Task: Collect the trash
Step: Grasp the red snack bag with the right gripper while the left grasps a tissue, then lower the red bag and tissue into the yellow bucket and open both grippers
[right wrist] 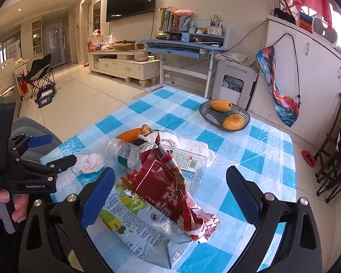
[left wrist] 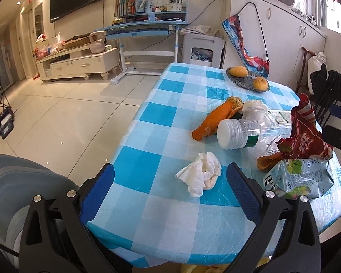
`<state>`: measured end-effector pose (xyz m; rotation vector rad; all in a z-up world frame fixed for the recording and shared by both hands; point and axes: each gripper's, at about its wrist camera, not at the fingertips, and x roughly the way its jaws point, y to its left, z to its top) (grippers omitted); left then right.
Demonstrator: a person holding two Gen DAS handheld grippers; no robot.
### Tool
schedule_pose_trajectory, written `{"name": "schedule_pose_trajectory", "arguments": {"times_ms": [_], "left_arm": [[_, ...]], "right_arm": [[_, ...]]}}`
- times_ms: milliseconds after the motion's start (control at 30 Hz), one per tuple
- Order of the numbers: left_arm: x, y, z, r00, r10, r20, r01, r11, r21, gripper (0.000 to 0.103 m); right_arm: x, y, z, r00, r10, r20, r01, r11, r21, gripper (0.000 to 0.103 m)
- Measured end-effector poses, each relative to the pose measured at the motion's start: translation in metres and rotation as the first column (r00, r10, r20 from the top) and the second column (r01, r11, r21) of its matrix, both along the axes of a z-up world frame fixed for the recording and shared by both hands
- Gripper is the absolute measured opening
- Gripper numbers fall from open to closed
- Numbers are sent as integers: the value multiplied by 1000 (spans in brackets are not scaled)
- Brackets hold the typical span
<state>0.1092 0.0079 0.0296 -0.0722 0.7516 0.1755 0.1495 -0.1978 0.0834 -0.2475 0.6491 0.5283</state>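
Trash lies on a table covered in a blue-checked cloth (left wrist: 134, 163). A crumpled white tissue (left wrist: 200, 175) sits just ahead of my open left gripper (left wrist: 170, 177), between its fingertips and untouched. Beyond it lie a clear plastic bottle (left wrist: 236, 134), an orange peel (left wrist: 213, 118), a red snack wrapper (left wrist: 304, 136) and a flattened drink carton (left wrist: 302, 177). My right gripper (right wrist: 170, 188) stands open around the red wrapper (right wrist: 168, 182), pads clear of it, above the carton (right wrist: 136, 227). The left gripper (right wrist: 56, 150) shows at the left, by the tissue (right wrist: 88, 161), with a hand (right wrist: 2, 204) on its handle.
A wire basket (right wrist: 225, 116) with two mangoes stands at the table's far side. A grey chair (left wrist: 22, 182) is at the near left table edge. White cabinets (right wrist: 307, 56) run along the right, with dark folding chairs (right wrist: 334, 159) beside the table. Tiled floor (left wrist: 68, 104) lies to the left.
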Motion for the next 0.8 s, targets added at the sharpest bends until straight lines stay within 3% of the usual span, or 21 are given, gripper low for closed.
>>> {"name": "schedule_pose_trajectory", "arguments": {"times_ms": [33, 100, 133, 167, 200, 267, 333, 567, 800], "left_arm": [[5, -3, -3, 1000, -3, -12, 3, 1000, 14, 95], [16, -8, -9, 999, -14, -41, 15, 1000, 26, 93], [20, -10, -13, 998, -22, -55, 23, 999, 25, 85], [24, -13, -17, 997, -36, -72, 38, 999, 19, 69], [29, -15, -21, 994, -57, -93, 58, 998, 9, 58], [31, -18, -24, 991, -97, -88, 95, 995, -25, 19], [30, -21, -22, 991, -106, -81, 104, 994, -30, 12], [3, -4, 1, 993, -117, 18, 118, 979, -167, 11], [-32, 9, 20, 991, -119, 67, 133, 955, -264, 11]], "right_arm": [[3, 3, -3, 1000, 8, -16, -8, 1000, -13, 78], [12, 5, -10, 999, 16, -52, -18, 999, -36, 50], [14, 4, -14, 997, 20, -71, -23, 999, -35, 41], [18, 2, -15, 996, 22, -89, -24, 999, -25, 23], [19, 0, -17, 995, 16, -97, -17, 1000, -17, 14], [18, -7, -15, 995, 8, -97, -7, 1000, 15, 10], [16, -16, -8, 997, -7, -74, 10, 999, 48, 7], [8, -44, 30, 996, -81, 34, 70, 967, 246, 6], [-26, -50, 47, 998, -63, 26, 48, 916, 398, 6]]}}
